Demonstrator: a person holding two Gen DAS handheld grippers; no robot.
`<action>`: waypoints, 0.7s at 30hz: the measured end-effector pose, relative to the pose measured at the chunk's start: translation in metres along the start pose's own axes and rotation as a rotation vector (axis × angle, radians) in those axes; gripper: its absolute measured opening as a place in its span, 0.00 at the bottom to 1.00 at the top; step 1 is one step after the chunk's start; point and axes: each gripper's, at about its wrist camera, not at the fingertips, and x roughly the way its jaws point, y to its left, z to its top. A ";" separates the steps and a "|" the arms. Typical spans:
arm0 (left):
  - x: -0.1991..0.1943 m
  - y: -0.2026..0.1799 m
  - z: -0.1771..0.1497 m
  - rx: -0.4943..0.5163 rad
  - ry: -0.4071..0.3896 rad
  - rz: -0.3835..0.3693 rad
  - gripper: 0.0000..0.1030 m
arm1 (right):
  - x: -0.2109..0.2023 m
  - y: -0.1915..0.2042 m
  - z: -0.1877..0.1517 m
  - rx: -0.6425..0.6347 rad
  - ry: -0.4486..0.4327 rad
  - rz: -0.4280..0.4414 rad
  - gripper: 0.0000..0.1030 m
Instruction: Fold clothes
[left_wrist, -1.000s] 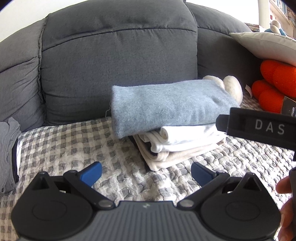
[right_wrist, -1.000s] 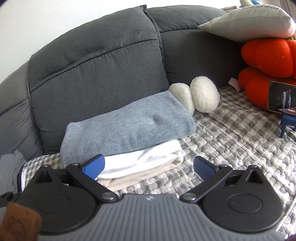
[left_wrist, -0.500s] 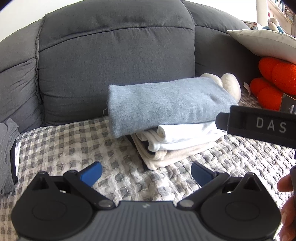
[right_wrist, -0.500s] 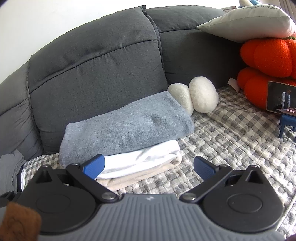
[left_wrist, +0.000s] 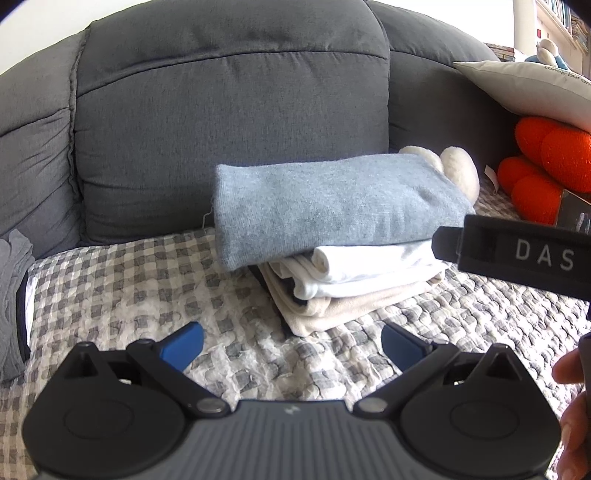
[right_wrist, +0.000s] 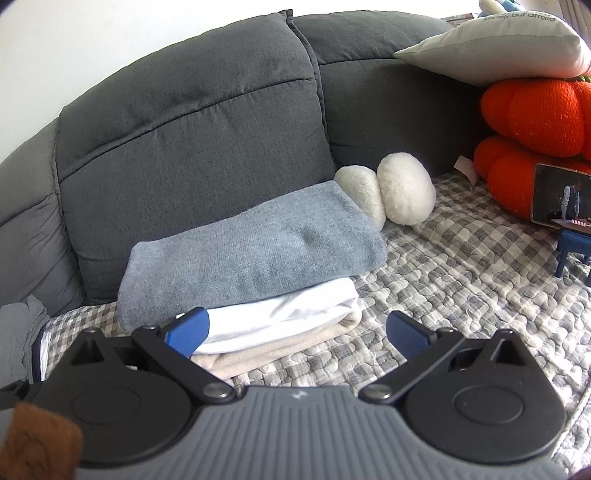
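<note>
A stack of three folded clothes sits on a grey-and-white checked blanket (left_wrist: 122, 280) that covers the seat of a dark grey sofa (left_wrist: 229, 103); the stack is the landmark for everything here. On top lies a folded blue-grey sweater (left_wrist: 332, 206), overhanging the layers below. Under it is a folded white garment (left_wrist: 369, 266), and at the bottom a folded beige garment (left_wrist: 332, 310) resting on the blanket. The stack stands just in front of the sofa's back cushion.

The left gripper (left_wrist: 291, 341) hovers near the front of the stack, its blue-tipped fingers (left_wrist: 183, 341) spread wide and holding nothing. The right gripper (right_wrist: 298, 332) hovers in front of the stack's other side, fingers (right_wrist: 188, 330) also spread wide and empty; its left fingertip overlaps the white garment in the view, though contact cannot be confirmed. In the left wrist view, a black bar marked "DAS" crosses in front of the stack's right end.

Behind the stack's right end, touching the sweater, are two white fluffy balls (right_wrist: 404, 188). Further right of the stack sit orange plush cushions (right_wrist: 535, 110) with a pale grey pillow (right_wrist: 498, 48) on top, and a phone (right_wrist: 561, 201) showing a video on a small blue stand. Well to the left of the stack lies a pile of grey clothing (left_wrist: 13, 295) at the sofa's edge.
</note>
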 end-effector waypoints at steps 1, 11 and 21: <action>0.000 0.000 0.000 -0.001 0.000 -0.001 0.99 | 0.000 0.000 0.000 -0.001 0.001 -0.001 1.00; 0.001 0.000 0.000 0.001 0.003 -0.001 0.99 | 0.000 0.001 -0.001 -0.006 0.002 -0.005 1.00; 0.001 -0.001 0.000 0.008 0.002 0.003 0.99 | -0.001 0.001 0.000 -0.010 0.004 -0.005 1.00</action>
